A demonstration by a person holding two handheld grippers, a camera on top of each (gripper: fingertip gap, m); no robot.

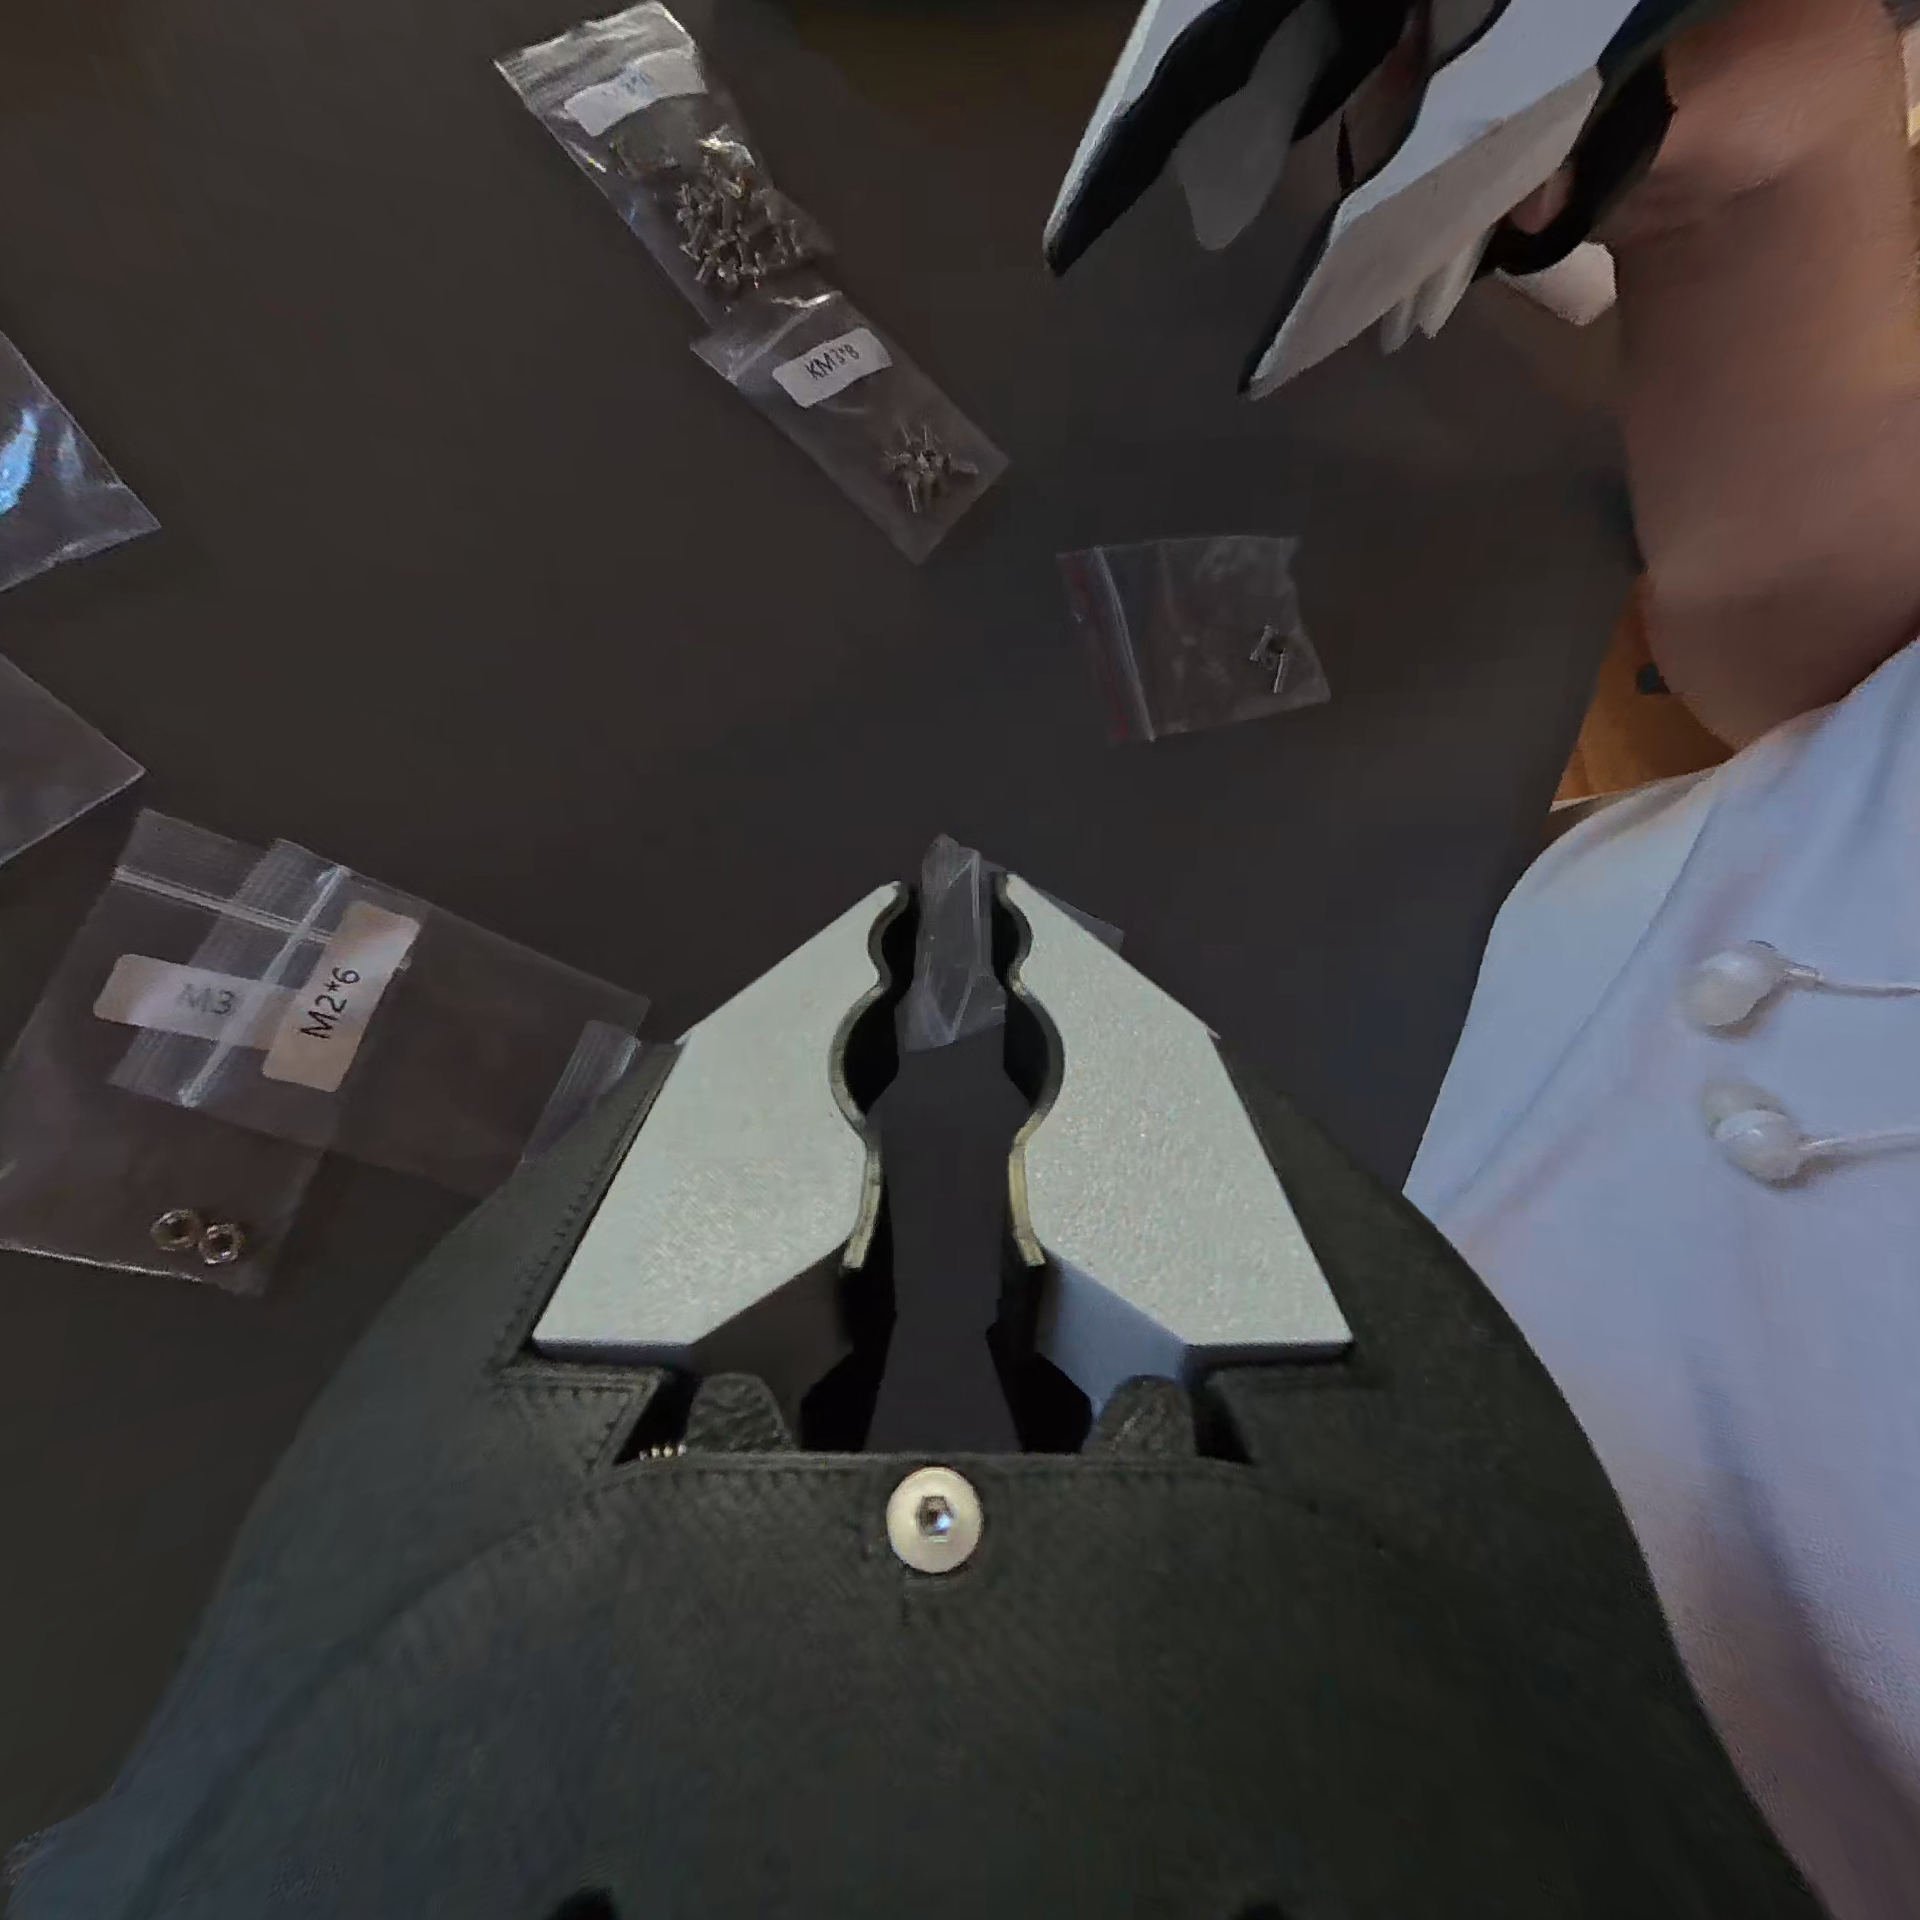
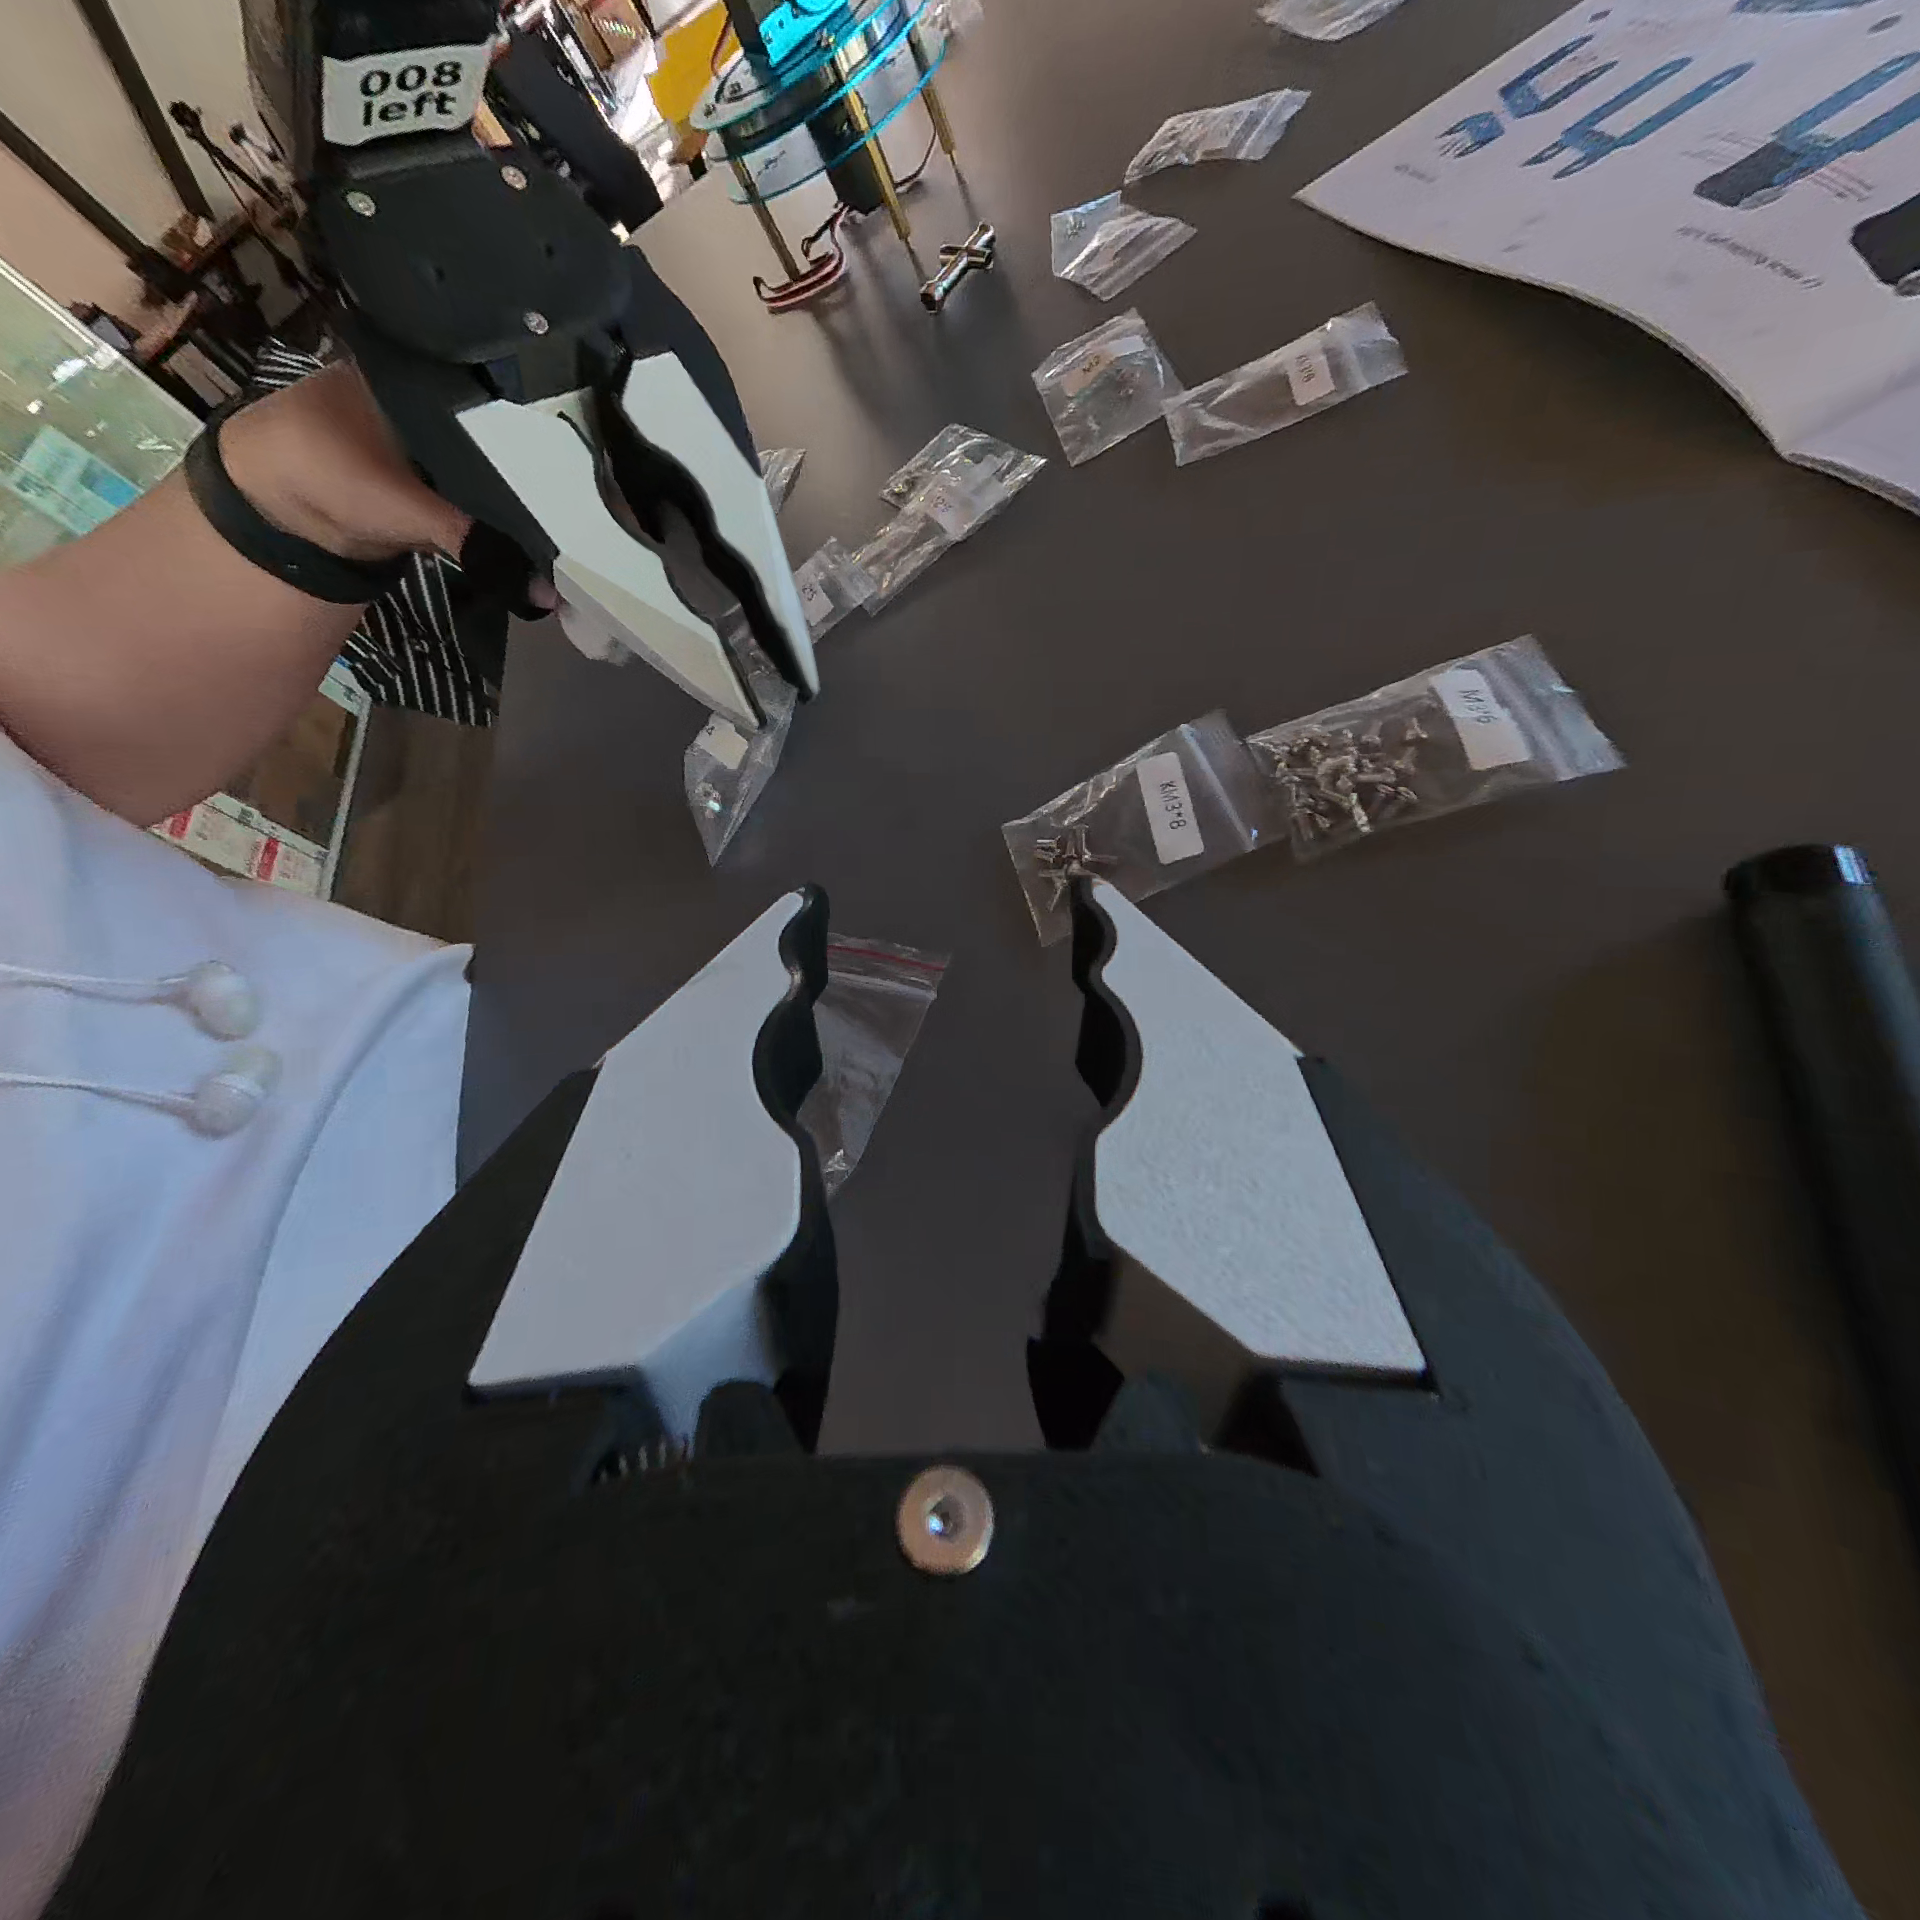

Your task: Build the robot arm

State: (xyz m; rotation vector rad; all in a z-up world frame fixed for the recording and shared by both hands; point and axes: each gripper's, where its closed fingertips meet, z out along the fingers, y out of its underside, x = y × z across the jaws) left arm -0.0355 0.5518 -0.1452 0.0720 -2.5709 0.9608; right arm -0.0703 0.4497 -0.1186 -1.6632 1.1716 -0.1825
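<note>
While the left gripper (image 1: pixel 958 914) has its fingers pinched onto the top of a small clear bag (image 2: pixel 732 774), that bag hangs down toward the dark desk (image 2: pixel 1195 582). The right gripper (image 2: pixel 951 914) has its fingers spread wide and holds nothing. It hovers over the desk, with a red-striped clear bag (image 2: pixel 868 1023) just beside its left finger and a labelled bag of screws (image 2: pixel 1127 821) near its right fingertip. Beyond that lies a fuller screw bag (image 2: pixel 1429 743). A black tube (image 2: pixel 1839 1049) lies to the right, and a printed sheet (image 2: pixel 1662 208) farther off.
</note>
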